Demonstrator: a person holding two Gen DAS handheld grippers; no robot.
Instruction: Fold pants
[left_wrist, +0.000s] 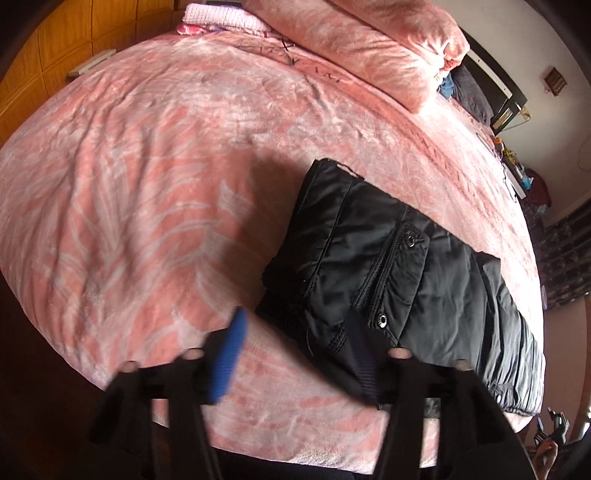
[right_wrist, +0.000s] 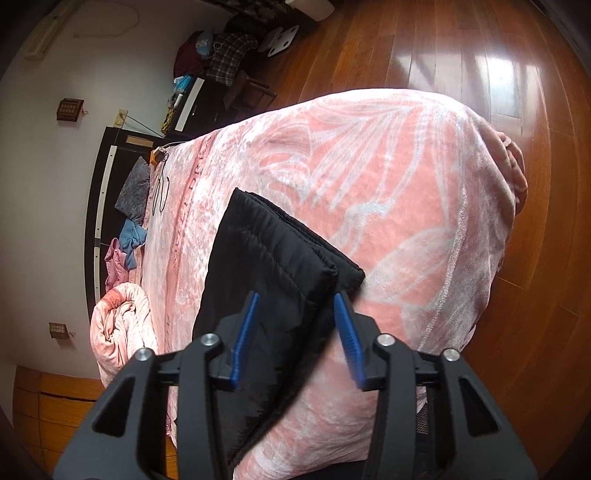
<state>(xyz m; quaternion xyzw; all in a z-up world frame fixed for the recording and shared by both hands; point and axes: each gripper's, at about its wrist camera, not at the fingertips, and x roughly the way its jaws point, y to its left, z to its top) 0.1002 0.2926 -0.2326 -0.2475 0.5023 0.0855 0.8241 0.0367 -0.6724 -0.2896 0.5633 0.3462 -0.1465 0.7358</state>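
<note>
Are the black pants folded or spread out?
Folded: the pants lie as a compact stack on the blanket, layered edges showing.

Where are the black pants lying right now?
The black pants lie folded on the pink blanket, near the bed's edge, just ahead of both grippers; in the right wrist view they sit left of centre.

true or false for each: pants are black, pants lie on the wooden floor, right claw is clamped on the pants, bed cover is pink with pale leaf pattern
1. The pants are black. True.
2. The pants lie on the wooden floor. False: they lie folded on the bed cover; the floor is bare beside the bed.
3. The right claw is clamped on the pants. False: its jaws stand apart, pads off the fabric.
4. The bed cover is pink with a pale leaf pattern. True.
</note>
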